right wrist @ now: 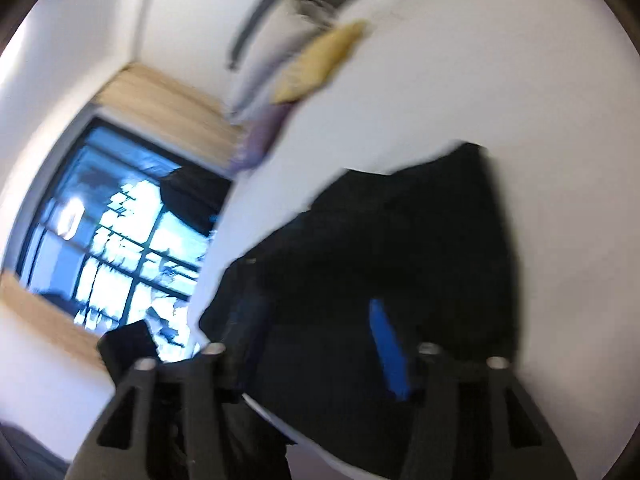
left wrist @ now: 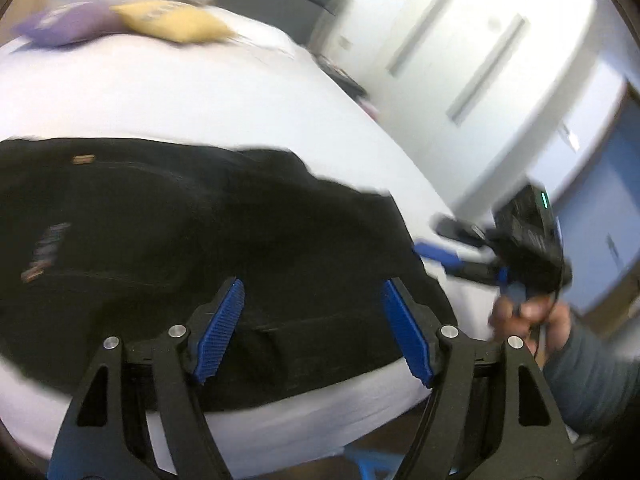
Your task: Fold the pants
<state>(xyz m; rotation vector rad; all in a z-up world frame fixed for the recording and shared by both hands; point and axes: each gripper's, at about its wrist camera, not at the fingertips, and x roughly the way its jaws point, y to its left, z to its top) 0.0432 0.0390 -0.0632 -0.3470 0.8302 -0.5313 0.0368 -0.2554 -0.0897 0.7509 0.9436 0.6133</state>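
**Black pants flat on the bed, both grippers free of the cloth**

Largest first: a white bed, filling most of both views. Spread across its near half, the black pants, a broad dark slab running from 9 o'clock to about 4 o'clock in the left wrist view, already looking doubled over, with a small tan tag near 10 o'clock. Probably denim or heavy cotton: soft and limp, sagging from any single pinch, yet thick enough at seams and waistband to give the pads a firm bite. Not slippery, not fragile. Best taken at two corners of one edge, one gripper each, then lifted and carried over together so the fold lands square.

Left gripper low at 6 o'clock, jaws well apart, nothing between the blue pads, cloth lying beyond. Right gripper also spread wide over the pants, empty as far as the blur allows.

Seen only from the left wrist: the right gripper from outside at 3 o'clock, a hand on its handle, a grey sleeve, white wardrobe doors. Seen only from the right wrist: a dark-framed window at 8 o'clock and the pants' far edge at 1 o'clock. Shared by both: a yellow pillow and a purple pillow.
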